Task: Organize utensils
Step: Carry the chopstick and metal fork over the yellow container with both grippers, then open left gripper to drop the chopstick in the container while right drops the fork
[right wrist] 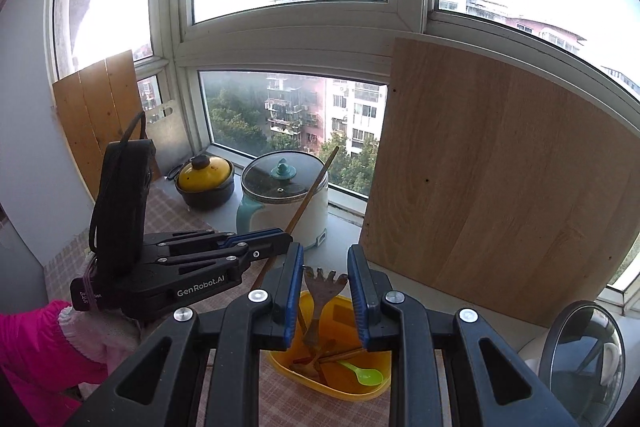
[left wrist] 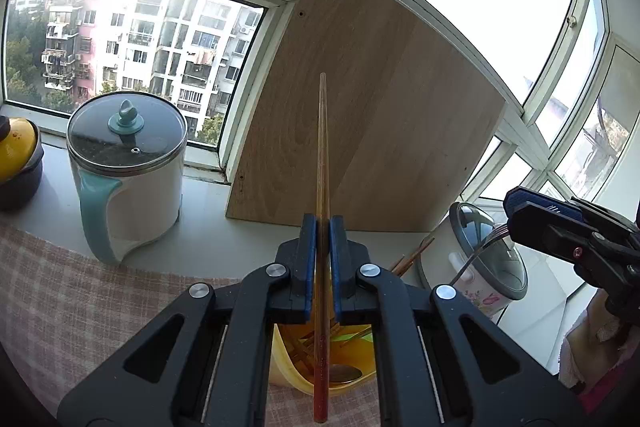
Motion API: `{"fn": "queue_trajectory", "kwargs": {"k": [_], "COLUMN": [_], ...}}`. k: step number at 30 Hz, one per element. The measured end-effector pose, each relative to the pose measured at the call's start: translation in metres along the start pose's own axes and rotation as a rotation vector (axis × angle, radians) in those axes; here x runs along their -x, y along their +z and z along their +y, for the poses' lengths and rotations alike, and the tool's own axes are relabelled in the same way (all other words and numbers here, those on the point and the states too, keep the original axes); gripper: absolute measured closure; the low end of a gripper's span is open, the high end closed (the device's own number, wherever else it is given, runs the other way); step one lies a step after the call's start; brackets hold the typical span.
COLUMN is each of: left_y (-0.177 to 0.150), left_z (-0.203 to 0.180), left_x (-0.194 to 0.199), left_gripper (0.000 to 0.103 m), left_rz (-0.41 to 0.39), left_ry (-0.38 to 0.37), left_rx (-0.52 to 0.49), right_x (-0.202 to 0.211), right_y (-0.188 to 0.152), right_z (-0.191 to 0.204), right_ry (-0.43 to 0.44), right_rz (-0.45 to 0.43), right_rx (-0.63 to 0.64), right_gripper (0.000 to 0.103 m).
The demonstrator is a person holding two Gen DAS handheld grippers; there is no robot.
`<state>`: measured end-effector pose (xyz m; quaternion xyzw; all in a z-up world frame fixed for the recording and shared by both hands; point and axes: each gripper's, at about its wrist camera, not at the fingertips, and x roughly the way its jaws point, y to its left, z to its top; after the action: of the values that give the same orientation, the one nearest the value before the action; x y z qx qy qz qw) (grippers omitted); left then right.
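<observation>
My left gripper [left wrist: 320,225] is shut on a long wooden chopstick [left wrist: 322,147] that points up and away, its reddish end toward the camera. In the right wrist view the same gripper [right wrist: 285,238] holds the chopstick [right wrist: 316,183] slanted over the table. My right gripper [right wrist: 325,255] is shut on a metal fork [right wrist: 322,279], gripped across its head with the tines up. From the left wrist view that gripper [left wrist: 511,205] carries the fork [left wrist: 476,251] with its handle hanging down. A yellow bin [right wrist: 372,393] under both grippers holds a green spoon [right wrist: 366,375] and wooden utensils.
A white and teal pot with a glass lid [left wrist: 124,167] and a yellow-lidded dark pot [right wrist: 205,179] stand on the sill. A large wooden board [left wrist: 380,107] leans on the window. A flowered cooker with a tilted lid [left wrist: 486,259] sits right. A person's pink sleeve [right wrist: 32,347] is lower left.
</observation>
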<state>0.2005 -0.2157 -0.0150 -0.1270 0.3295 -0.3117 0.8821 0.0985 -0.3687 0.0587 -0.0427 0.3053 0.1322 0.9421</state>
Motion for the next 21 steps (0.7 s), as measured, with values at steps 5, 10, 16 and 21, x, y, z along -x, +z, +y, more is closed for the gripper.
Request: {"fn": "queue_trajectory", "kwargs": {"k": [5, 10, 16, 21], "left_y": [-0.002, -0.004, -0.010, -0.016], "left_z": [-0.005, -0.006, -0.010, -0.009], "left_x": [-0.023, -0.040, -0.052, -0.058], "left_gripper": [0.099, 0.099, 0.099, 0.099], "left_rz": [0.005, 0.004, 0.002, 0.007], "left_ry": [0.002, 0.002, 0.009, 0.016], "left_rx": [-0.002, -0.004, -0.033, -0.047], "right_x": [-0.004, -0.015, -0.028, -0.038], "right_y": [-0.009, -0.015, -0.023, -0.028], "right_z": [-0.012, -0.021, -0.026, -0.030], "right_ry": [-0.011, -0.010, -0.007, -0.001], "right_rz": [0.015, 0.038, 0.067, 0.092], "right_rx": [-0.024, -0.042, -0.059, -0.070], "right_gripper": [0.081, 0.081, 0.081, 0.081]}}
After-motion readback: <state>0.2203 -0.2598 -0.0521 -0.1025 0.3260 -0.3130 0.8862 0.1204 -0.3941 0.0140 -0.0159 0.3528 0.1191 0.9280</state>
